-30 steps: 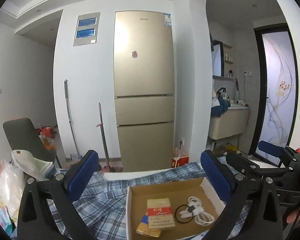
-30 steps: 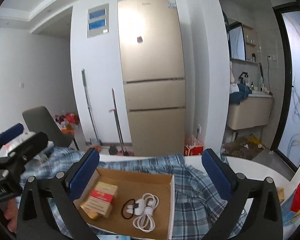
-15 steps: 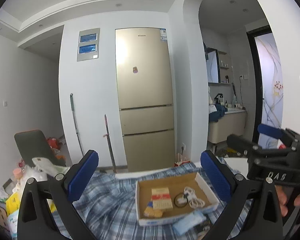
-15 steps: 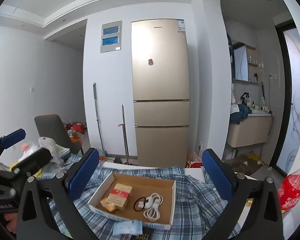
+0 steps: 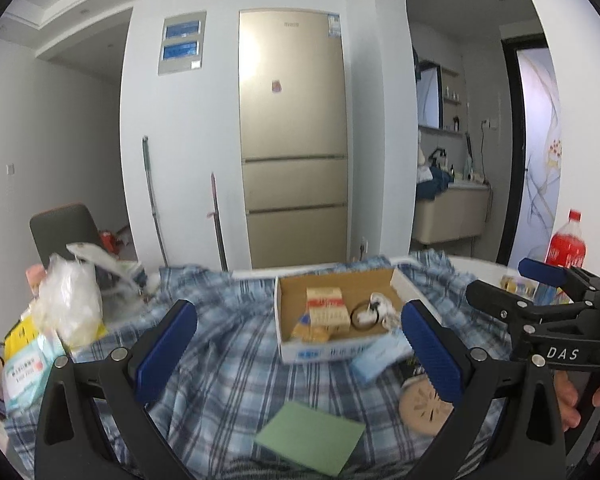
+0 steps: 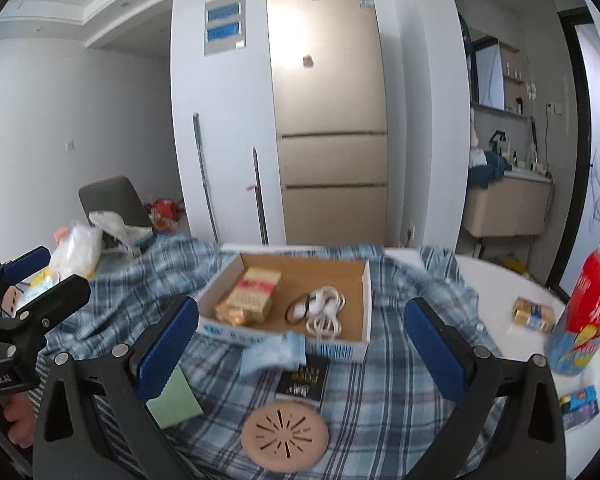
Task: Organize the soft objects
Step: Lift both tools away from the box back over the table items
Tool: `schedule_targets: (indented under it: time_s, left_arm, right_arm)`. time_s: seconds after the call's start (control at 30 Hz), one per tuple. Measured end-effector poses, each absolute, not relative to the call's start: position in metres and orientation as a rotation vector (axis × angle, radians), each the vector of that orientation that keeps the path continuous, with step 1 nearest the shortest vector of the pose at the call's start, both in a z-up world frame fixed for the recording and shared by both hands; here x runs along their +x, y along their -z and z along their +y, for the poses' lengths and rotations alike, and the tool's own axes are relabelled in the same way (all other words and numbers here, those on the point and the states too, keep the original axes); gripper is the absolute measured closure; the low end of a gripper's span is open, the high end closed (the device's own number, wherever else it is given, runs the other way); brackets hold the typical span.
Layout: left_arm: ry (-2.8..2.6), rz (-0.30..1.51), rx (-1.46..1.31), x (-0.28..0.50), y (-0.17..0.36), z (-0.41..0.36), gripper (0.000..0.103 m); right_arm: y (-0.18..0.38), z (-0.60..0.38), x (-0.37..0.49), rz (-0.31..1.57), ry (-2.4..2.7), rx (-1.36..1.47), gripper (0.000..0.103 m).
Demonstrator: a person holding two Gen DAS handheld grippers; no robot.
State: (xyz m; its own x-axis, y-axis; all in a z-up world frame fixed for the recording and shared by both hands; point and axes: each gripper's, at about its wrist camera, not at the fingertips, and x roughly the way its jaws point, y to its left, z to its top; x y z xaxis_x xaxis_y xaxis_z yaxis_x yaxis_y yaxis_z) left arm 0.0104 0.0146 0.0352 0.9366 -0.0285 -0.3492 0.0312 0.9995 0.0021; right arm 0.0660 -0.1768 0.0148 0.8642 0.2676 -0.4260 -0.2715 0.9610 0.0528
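Inside the cardboard box (image 6: 364, 300) lie cigarette packs (image 6: 252, 296) and a white cable (image 6: 324, 312); both grippers' fingers spread, empty.

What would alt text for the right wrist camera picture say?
An open right gripper hovers over a blue plaid cloth holding a cardboard box of small packs and a white cable. A gold fridge stands behind.

- Both grippers now sit farther back from the cardboard box (image 6: 364, 300), which looks smaller and farther away.
- Newly in view near the box: green pad (image 5: 310, 438), round tan disc (image 6: 285, 435), red bottle (image 6: 592, 304).
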Motion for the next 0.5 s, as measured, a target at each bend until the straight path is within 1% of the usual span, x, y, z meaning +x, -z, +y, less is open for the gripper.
schedule_targets:
  time_s: [0.33,0.5]
  left_arm:
    - [0.036,0.488,-0.008,0.034,0.018,0.017,0.0]
    - [0.06,0.563,-0.054,0.044,0.028,0.025,0.0]
  right_arm:
    - [0.029,-0.173,0.082,0.562,-0.284,-0.027,0.001]
    - [0.047,-0.169,0.084,0.647,-0.312,-0.041,0.001]
